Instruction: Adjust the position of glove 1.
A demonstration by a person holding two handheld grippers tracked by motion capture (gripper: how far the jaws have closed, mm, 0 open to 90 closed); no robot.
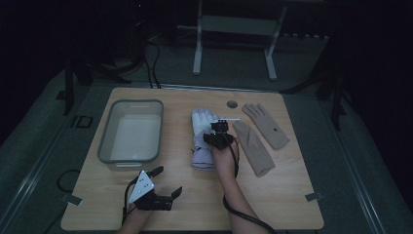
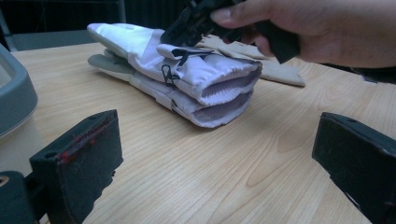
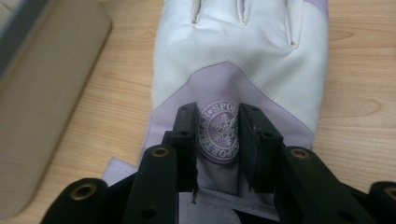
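A pair of white and lilac ski gloves [image 1: 200, 122] lies stacked at the table's middle, cuffs toward me. My right gripper [image 1: 220, 126] is directly over the top glove [image 3: 243, 56]. Its jaws stand a narrow gap apart on either side of the round snowflake badge [image 3: 219, 130], and the fabric between them lies flat. From the left gripper view, the right gripper [image 2: 187, 23] sits on top of the stacked gloves [image 2: 205, 74] near the cuffs. My left gripper [image 1: 169, 180] rests wide open near the front edge, aimed at the cuffs, nothing between its jaws [image 2: 217, 158].
A grey plastic bin [image 1: 104, 139] stands at the table's left, and its rim [image 2: 14, 98] is close to my left gripper. Two beige gloves [image 1: 253, 146] [image 1: 267, 124] lie flat to the right of the ski gloves. A round hole [image 1: 232, 104] is at the back edge.
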